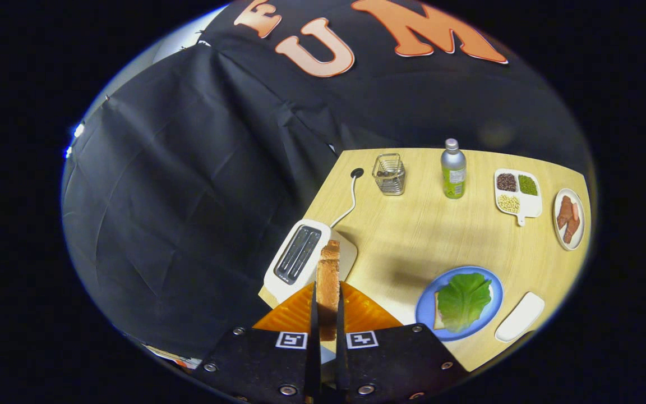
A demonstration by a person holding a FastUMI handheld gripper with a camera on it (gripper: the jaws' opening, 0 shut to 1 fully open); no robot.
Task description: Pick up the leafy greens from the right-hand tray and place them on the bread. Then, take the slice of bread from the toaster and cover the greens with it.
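The gripper [327,322] is clamping the toast slice [328,280] edge-on at lower centre, above the toaster [299,259] (second step), needing carriage rightward onto the lettuce leaf [463,299] on the blue plate [425,303].

a: where does the gripper view sit?

b: on the gripper [326,314] itself, high over the near left corner of the table [413,235], looking forward along the two fingers and tilted steeply down.

a: what's close to it?

b: the slice of bread [328,280] pinched edge-on between the fingers, with the toaster [300,258] just beyond.

a: and farther off?

b: the blue plate [427,303] lies ahead to the right, and the bottle [453,169] and wire basket [389,174] stand small near the far edge. the fisheye bends the tabletop and takes in the booth's dark cloth wall [188,196] behind and left.
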